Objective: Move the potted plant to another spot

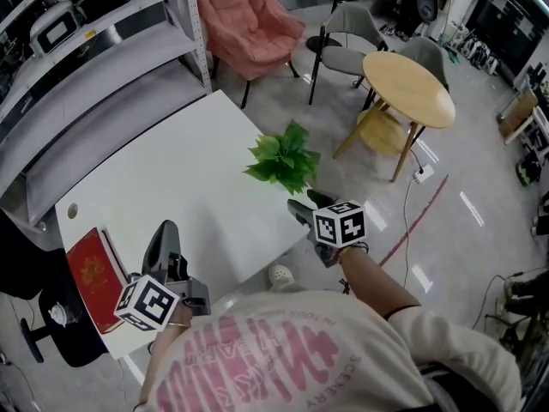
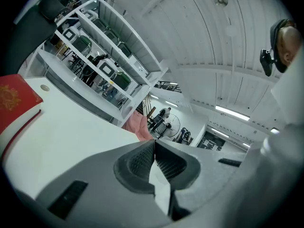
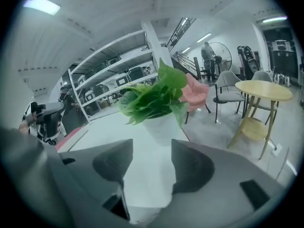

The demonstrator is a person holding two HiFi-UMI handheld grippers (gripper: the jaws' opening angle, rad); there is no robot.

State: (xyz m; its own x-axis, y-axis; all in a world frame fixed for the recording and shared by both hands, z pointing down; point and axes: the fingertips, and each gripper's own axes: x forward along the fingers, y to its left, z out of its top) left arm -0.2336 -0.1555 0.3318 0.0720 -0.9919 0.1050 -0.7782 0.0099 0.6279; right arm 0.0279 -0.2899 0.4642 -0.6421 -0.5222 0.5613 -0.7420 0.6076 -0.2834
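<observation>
Right gripper view: potted plant (image 3: pixel 159 109) upright near bench (image 3: pixel 104 129) edge, just ahead of empty, parted right hand-held gripper (image 3: pixel 151 161); left hand-held gripper (image 2: pixel 154 160) clenched; approach step, next likely straddle and grip pot.

The person wears a loose cream T-shirt (image 1: pixel 343 350) with large pink block lettering across the back. The dark grey moulded-plastic left gripper (image 1: pixel 163 234) carries a white cube (image 1: pixel 147 303) printed with black square markers. The matching dark grey right gripper (image 1: pixel 307 202) bears a second marker cube (image 1: pixel 340 223) of the same kind. Up close, the left gripper's pads (image 2: pixel 140 161) are dark and finely ribbed, set in smooth matte grey shells with small rectangular slots. A dark strap (image 1: pixel 352 249) circles the right wrist.
</observation>
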